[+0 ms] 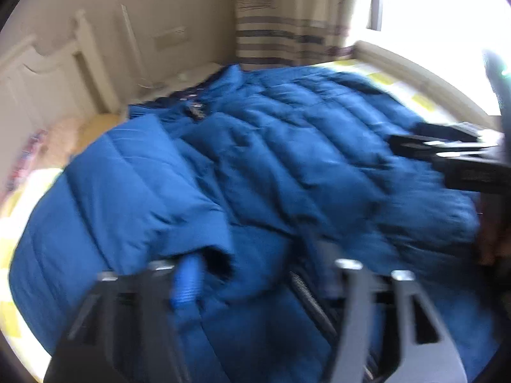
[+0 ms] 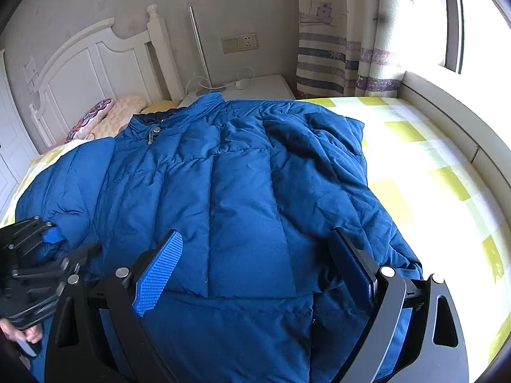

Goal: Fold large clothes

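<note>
A: What is seen, taken from the largest thing down?

B: A bed (image 2: 415,166) is shown, covered by a sheet checked in yellow-green and white. A white headboard (image 2: 80,67) is seen at its far left end, and a striped curtain (image 2: 338,60) hangs at the far side beside a bright window (image 2: 479,28).

A: And where is the garment found?

B: A large blue quilted jacket (image 2: 230,175) is spread flat on the sheet, its collar turned toward the headboard end and its zip pull (image 2: 152,134) seen near the collar. The near hem is folded up over the body, so that a doubled edge is formed close to the right wrist camera. The sheet is left bare to the right of the jacket. Pillows (image 2: 108,118) are piled beyond the collar, against the headboard.

A: How are the tools described?

B: The right gripper (image 2: 255,274) is held over the near folded edge, its jaws set wide apart; nothing is pinched, and only the padded cloth is seen in the gap. The left gripper (image 1: 252,277) is placed over the left part of the jacket, by a sleeve cuff (image 1: 217,258). Its view is badly blurred. Its jaws are seen standing apart, and no cloth is clamped between the pads, as far as can be told.

A: Anything smaller?

B: A wall socket (image 2: 239,42) is seen above a white bedside cabinet (image 2: 262,86), where a white cable is coiled.
</note>
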Demonstrator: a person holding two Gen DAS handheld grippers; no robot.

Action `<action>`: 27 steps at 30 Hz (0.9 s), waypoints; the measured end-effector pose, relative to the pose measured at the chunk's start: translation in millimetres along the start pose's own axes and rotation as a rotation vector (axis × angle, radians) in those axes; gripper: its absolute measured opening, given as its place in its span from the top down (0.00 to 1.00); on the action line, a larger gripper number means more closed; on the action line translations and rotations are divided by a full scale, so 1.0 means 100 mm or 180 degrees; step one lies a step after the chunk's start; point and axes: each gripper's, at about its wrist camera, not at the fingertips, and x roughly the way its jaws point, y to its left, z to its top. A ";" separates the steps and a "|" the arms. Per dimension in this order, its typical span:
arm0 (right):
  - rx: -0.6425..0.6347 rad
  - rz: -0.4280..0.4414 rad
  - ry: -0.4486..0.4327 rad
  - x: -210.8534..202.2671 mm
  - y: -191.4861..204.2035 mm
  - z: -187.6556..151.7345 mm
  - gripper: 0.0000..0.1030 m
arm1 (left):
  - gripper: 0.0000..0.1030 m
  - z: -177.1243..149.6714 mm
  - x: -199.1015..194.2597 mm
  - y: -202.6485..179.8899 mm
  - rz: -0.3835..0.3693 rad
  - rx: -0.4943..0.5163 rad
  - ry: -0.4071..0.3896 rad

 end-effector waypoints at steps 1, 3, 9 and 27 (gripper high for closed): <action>0.0011 0.0008 -0.0005 0.00 0.00 0.00 0.14 | 0.27 -0.03 -0.14 0.00 -0.0017 -0.0018 -0.0117; 0.0038 0.0035 -0.0013 -0.01 -0.02 0.00 0.14 | 0.15 -0.09 -0.52 0.01 -0.0060 -0.0038 -0.0456; 0.0022 0.0012 -0.0009 -0.01 -0.02 0.00 0.14 | 0.02 -0.45 -1.43 0.86 -0.0217 -0.1235 -0.1488; -0.2056 -0.0296 -0.0776 -0.44 1.43 -0.43 0.14 | 0.04 -1.71 -1.21 1.89 0.1162 -0.3505 -0.1692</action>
